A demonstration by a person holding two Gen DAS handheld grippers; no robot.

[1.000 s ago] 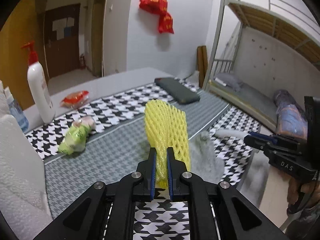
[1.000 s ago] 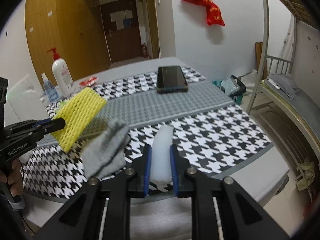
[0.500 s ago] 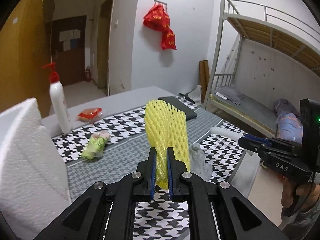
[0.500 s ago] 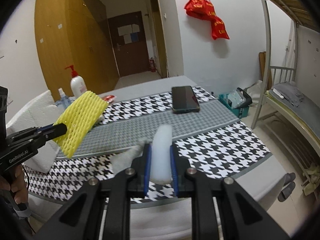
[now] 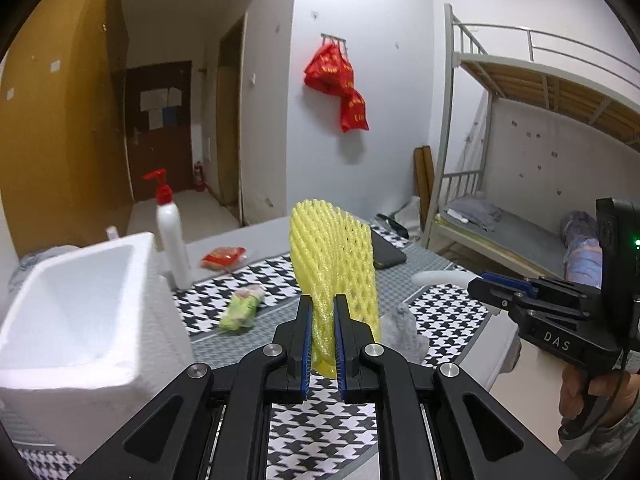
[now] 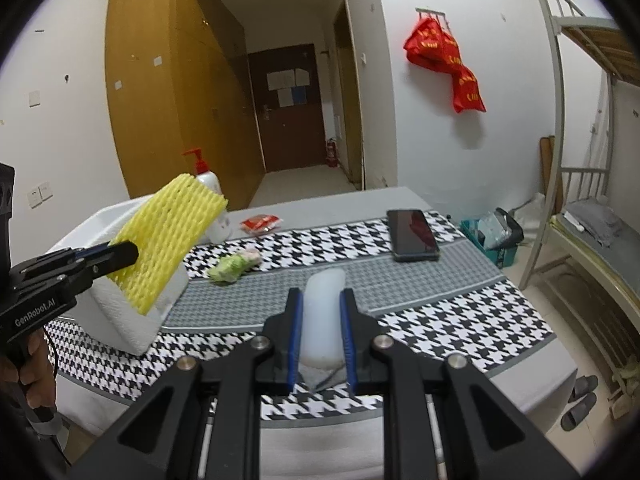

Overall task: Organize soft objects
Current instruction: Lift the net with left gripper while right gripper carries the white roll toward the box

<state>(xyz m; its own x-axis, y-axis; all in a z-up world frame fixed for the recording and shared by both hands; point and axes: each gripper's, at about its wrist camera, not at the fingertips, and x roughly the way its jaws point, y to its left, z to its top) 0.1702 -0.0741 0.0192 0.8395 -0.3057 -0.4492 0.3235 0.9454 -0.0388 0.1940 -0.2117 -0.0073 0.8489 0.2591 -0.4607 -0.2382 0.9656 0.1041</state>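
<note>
Gripping one yellow foam net (image 5: pixel 334 264), left tongs (image 5: pixel 320 344); right tongs (image 6: pixel 320 336) clamping one white foam piece (image 6: pixel 322 312)

The yellow foam net sleeve (image 5: pixel 334 264) looked soft and spongy, an open mesh with a matt finish. The white foam piece (image 6: pixel 322 312) was smooth and slightly translucent. The white box (image 5: pixel 80 312) looked like expanded polystyrene, its walls pebbled and dull. A woven houndstooth cloth (image 6: pixel 460 320) covered the worktop, matt throughout. The grey cloth (image 5: pixel 404 332) looked fuzzy. The phone (image 6: pixel 412 234) had a glossy glass face. The pump bottle (image 5: pixel 172 236) was smooth plastic.
</note>
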